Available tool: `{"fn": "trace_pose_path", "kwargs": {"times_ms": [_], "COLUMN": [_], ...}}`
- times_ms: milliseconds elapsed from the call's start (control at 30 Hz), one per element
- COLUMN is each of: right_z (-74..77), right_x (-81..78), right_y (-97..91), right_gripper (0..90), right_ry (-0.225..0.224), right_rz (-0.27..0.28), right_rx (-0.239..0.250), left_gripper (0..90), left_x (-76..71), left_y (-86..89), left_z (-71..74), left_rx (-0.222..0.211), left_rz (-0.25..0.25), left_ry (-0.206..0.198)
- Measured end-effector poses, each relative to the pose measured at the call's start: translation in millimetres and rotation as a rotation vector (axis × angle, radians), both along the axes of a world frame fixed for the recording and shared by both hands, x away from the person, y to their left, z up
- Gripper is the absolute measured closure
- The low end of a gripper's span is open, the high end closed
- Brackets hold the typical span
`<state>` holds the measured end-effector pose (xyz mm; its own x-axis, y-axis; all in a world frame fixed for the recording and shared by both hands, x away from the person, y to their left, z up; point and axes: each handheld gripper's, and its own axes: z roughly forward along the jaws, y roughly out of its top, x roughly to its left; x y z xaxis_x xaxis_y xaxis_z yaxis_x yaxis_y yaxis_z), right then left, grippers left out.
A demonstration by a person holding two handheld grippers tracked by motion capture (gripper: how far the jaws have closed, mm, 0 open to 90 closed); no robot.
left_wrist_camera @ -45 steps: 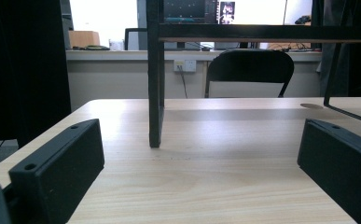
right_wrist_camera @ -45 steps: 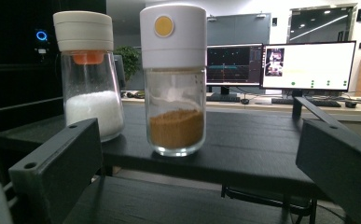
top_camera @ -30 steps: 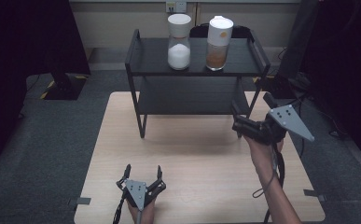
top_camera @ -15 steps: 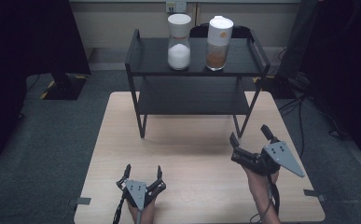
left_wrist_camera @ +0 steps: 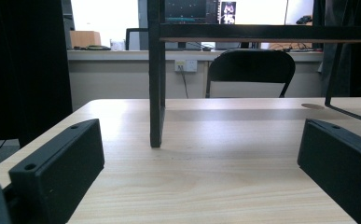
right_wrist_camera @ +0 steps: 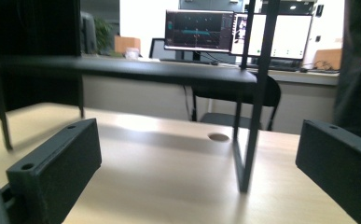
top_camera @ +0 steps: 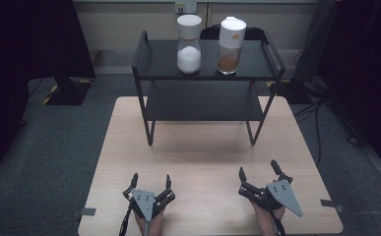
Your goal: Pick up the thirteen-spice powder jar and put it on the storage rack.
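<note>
An office or lab room set up for recording.

A pale wooden bench (top_camera: 203,162) stands on grey carpet (top_camera: 40,147), carrying a black two-tier metal rack (top_camera: 207,73). Beyond it runs a long counter with lit computer monitors (right_wrist_camera: 199,30), a black office chair (left_wrist_camera: 250,70) tucked under, and wall sockets (left_wrist_camera: 186,65) beneath the ledge. Cables (top_camera: 321,103) trail across the floor, and dark curtains (top_camera: 25,49) close in both sides.

Table (top_camera: 207,162): pale wood, rounded corners, on grey carpet.
Rack (top_camera: 205,73): black, two-tiered, standing on table toward 12 o'clock.
Top tier, 11 o'clock: jar of white powder (top_camera: 189,44).
Top tier, 1 o'clock: jar of brown powder (top_camera: 230,45), just beside the first.
Lower tier: bare.
</note>
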<state>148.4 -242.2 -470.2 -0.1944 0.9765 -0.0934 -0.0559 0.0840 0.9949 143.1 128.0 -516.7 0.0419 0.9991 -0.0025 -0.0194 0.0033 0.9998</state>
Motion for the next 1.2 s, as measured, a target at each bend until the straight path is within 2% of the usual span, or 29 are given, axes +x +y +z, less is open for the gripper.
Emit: {"fn": "trace_pose_path", "kwargs": {"times_ms": [167,300,433,733,833,1200], "right_z": [-17.8,-28.0,-34.6,-43.7,-44.9,-45.4], "right_x": [-6.1,-7.8,-8.8,-8.2,-7.7,-8.3], "right_y": [-4.5,-4.6,-5.2,-8.3,-10.9,-7.5], "right_gripper": [0.0,0.0,0.0,0.0,0.0,0.0], "right_ry": [0.012,0.014,0.008,0.024,0.029,0.026], "right_rz": [-0.015,-0.023,-0.034,-0.037,-0.036,-0.059], "right_rx": [0.025,0.025,0.048,0.058,0.075,0.079], "left_gripper": [0.0,0.0,0.0,0.0,0.0,0.0], "left_x": [0.0,0.0,0.0,0.0,0.0,-0.3], "left_y": [-0.1,0.0,-0.1,-0.1,-0.2,-1.6], "left_z": [0.0,0.0,0.0,-0.1,-0.1,-0.1], "left_rx": [0.000,0.000,0.000,0.000,0.000,0.000], "left_rz": [0.000,0.000,0.001,0.001,0.001,0.009], "left_ry": [0.000,0.000,0.000,0.000,0.000,0.000]}}
